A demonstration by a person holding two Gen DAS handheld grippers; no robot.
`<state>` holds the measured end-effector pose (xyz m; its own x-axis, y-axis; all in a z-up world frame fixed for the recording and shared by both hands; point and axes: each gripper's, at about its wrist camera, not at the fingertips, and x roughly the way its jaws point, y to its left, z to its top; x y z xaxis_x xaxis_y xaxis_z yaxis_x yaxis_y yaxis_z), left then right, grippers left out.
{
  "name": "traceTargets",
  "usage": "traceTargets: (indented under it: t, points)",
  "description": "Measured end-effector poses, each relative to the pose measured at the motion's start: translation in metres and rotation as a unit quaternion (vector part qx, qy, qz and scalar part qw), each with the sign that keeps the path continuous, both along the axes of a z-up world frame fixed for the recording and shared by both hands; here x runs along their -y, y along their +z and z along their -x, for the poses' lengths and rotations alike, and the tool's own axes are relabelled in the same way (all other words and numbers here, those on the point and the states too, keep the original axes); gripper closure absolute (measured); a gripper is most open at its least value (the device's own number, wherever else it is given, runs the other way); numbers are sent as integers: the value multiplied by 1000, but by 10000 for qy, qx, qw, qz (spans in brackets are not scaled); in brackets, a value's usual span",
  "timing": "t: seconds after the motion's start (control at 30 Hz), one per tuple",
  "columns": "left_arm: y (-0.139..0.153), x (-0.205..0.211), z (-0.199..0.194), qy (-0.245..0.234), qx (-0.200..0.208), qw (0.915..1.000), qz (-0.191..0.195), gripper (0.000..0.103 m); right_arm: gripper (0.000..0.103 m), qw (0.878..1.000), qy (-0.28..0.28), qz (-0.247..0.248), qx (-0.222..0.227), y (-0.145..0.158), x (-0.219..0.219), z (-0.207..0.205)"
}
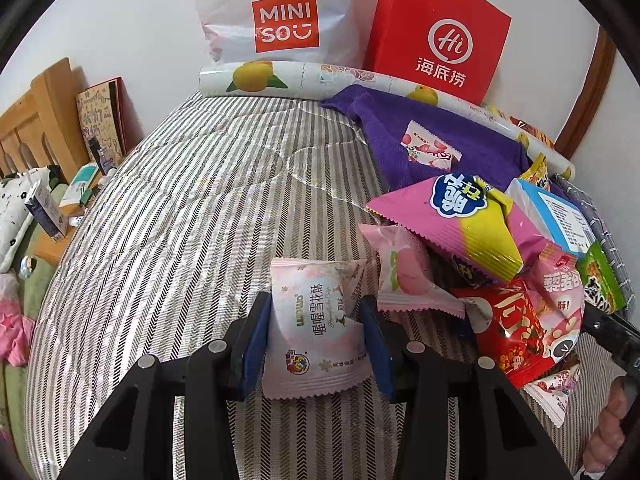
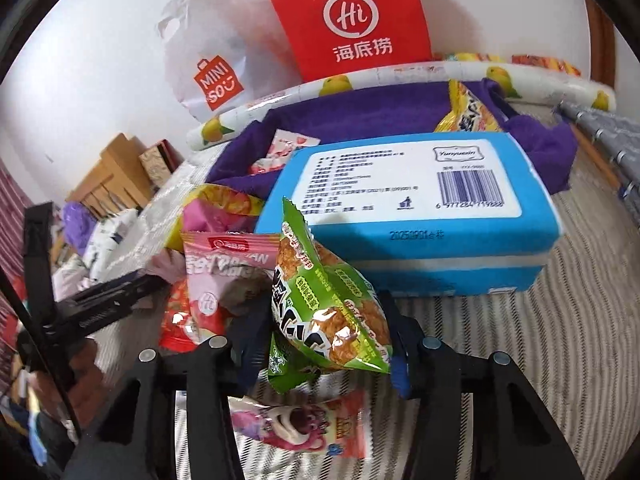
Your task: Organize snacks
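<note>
a striped bed [image 1: 168,208] holds a jumbled snack pile [image 1: 500,248] beside a purple cloth [image 1: 420,136], so most sorting looks undone. the left gripper [image 1: 316,332] clamps a pale pink packet [image 1: 316,320]; the right gripper [image 2: 328,332] pinches a green packet [image 2: 324,304].

Snacks [image 1: 480,240] piled at the bed's [image 1: 180,208] right side, a box [image 2: 404,216] atop them; towel [image 1: 400,136] behind; two bags [image 1: 436,32] stand against the far wall, a roll [image 1: 280,76] before them.
</note>
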<state>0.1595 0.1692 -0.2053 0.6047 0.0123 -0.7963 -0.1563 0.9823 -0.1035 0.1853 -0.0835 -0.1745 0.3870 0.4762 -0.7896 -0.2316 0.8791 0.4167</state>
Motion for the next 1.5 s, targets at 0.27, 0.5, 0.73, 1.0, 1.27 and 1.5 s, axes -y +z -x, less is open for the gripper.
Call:
traceTargets:
  t: [0.27, 0.5, 0.73, 1.0, 1.27, 1.5]
  points:
    - [0, 1, 0, 8, -3, 10000, -25, 62, 53, 9995, -192, -43, 240, 24, 23, 17]
    - [4, -4, 8, 72, -28, 9999, 100, 65, 53, 9986, -451, 132, 227, 31, 51, 32]
    - [16, -2, 24, 15, -91, 9997, 235, 65, 53, 9977, -621, 134, 238, 33, 71, 45]
    - [46, 13, 44, -92, 124, 9992, 370, 65, 53, 9970, -631, 210, 399, 46, 83, 57]
    - [69, 54, 52, -576, 223, 9973, 402, 65, 53, 9958, -757, 210, 480, 61, 98, 64]
    - [89, 91, 46, -941, 331, 9941, 429, 65, 53, 9947, -814, 178, 602, 79, 110, 63]
